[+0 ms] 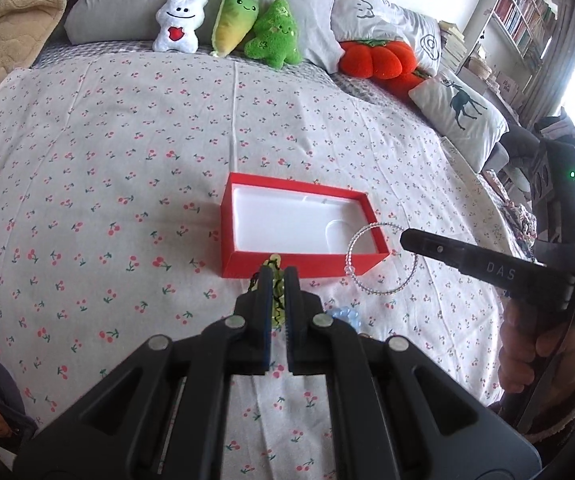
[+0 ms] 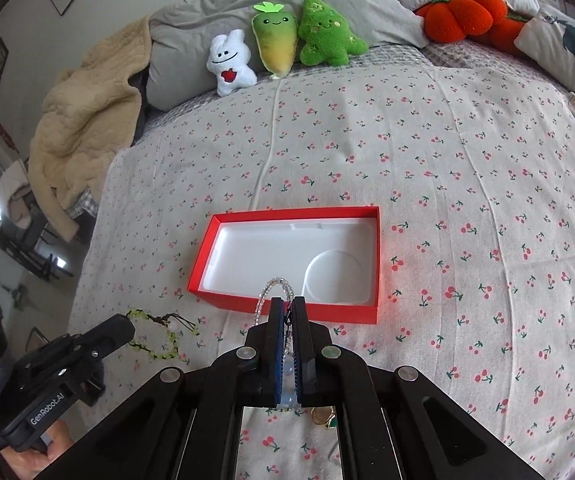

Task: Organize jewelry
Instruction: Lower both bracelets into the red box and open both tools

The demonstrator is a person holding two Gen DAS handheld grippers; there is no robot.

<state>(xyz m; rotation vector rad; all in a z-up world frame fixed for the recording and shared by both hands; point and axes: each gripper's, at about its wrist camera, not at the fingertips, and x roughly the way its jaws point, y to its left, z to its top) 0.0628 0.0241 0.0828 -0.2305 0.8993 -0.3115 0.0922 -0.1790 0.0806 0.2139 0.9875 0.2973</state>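
A red box [image 1: 247,266] with a white empty tray lies open on the cherry-print bedspread; it also shows in the right wrist view [image 2: 287,307]. My left gripper [image 1: 278,276] is shut on a yellow-green beaded bracelet [image 1: 277,300], held just in front of the box's near wall; the bracelet hangs from it in the right wrist view [image 2: 155,336]. My right gripper [image 2: 287,304] is shut on a clear beaded bracelet [image 2: 265,294], which hangs from it as a ring by the box's right corner in the left wrist view [image 1: 381,258].
A light blue piece [image 1: 345,316] lies on the bedspread by my left gripper. A gold ring with a green stone [image 2: 323,416] lies under my right gripper. Plush toys [image 1: 231,24] and pillows [image 1: 463,116] line the far side of the bed.
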